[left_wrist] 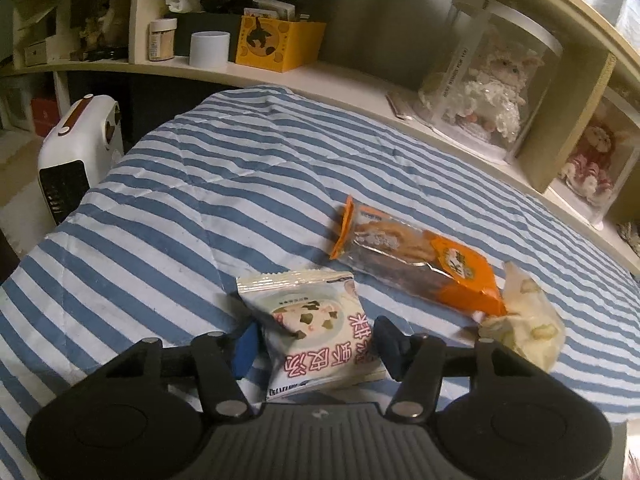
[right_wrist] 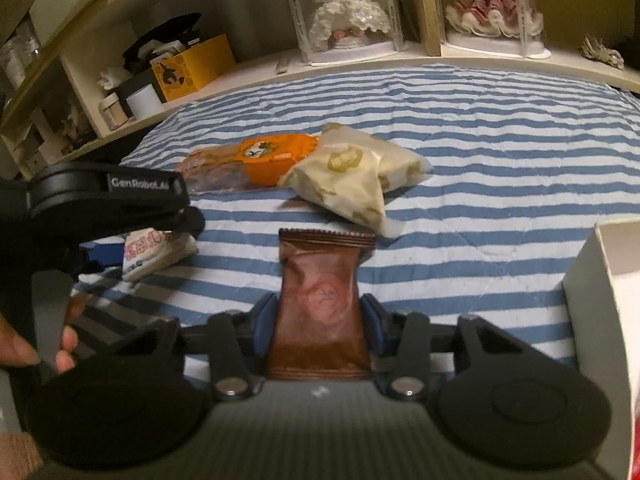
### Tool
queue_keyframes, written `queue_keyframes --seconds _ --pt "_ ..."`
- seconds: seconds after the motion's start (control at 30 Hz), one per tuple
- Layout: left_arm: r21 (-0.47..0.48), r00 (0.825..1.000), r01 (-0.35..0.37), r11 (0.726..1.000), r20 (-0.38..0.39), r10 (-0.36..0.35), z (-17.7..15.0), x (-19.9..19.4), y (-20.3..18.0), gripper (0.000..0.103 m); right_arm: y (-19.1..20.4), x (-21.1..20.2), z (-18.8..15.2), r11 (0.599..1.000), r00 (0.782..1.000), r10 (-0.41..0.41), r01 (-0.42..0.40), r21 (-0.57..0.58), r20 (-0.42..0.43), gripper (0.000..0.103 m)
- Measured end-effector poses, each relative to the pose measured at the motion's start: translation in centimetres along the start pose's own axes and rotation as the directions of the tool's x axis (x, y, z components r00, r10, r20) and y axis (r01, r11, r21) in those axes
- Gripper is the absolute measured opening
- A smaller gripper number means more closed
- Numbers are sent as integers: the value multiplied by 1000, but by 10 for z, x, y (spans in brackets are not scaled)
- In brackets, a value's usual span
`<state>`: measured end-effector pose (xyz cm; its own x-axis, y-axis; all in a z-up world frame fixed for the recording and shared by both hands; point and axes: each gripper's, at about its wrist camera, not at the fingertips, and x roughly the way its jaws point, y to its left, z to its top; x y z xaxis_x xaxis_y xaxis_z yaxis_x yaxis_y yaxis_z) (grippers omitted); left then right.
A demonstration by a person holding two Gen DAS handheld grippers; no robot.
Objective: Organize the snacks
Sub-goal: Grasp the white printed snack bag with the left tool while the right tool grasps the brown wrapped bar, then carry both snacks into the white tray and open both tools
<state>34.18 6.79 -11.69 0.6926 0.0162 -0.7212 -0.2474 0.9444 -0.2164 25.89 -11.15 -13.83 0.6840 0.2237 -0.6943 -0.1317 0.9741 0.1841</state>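
1. My right gripper [right_wrist: 320,320] has its blue pads [right_wrist: 264,322] pressed against the sides of a brown crinkled snack packet [right_wrist: 322,304] with a serrated top edge.
2. My left gripper [left_wrist: 316,340] straddles a white soup packet [left_wrist: 316,332] with red characters; its left pad touches the packet's edge, but I cannot tell whether the right one does.
3. Both packets lie on a blue-and-white striped quilt [left_wrist: 200,200], soft and puckered.
4. Beyond them lie an orange glossy pastry wrapper [left_wrist: 420,264] with a clear window and, touching its end, a cream paper-like pouch [right_wrist: 352,176].
5. A white open box [right_wrist: 600,320] stands at my right; shelves behind hold a yellow carton [left_wrist: 276,46] and cased dolls [right_wrist: 348,8].
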Motion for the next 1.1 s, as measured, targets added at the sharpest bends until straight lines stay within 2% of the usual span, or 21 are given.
queue_keyframes --seconds 0.1,0.3,0.53,0.87,1.1 --pt "2 1000 19 1000 -6 -19 -2 -10 1 60 -3 -3 1 1000 1000 23 -23 -2 -2 47" --pt "46 999 24 999 33 -25 -1 -44 -5 60 -8 -18 2 997 997 79 -79 13 -14 47" --pt "64 997 42 997 57 -46 -3 -81 -4 60 -9 -47 10 993 993 115 -115 0 18 47" --pt "161 996 48 986 66 -60 -16 -123 -14 60 -17 -91 23 993 990 108 -104 -48 90 47" --pt "215 991 80 973 86 -101 -26 -151 -31 60 -26 -122 27 994 987 93 -84 -77 128 47"
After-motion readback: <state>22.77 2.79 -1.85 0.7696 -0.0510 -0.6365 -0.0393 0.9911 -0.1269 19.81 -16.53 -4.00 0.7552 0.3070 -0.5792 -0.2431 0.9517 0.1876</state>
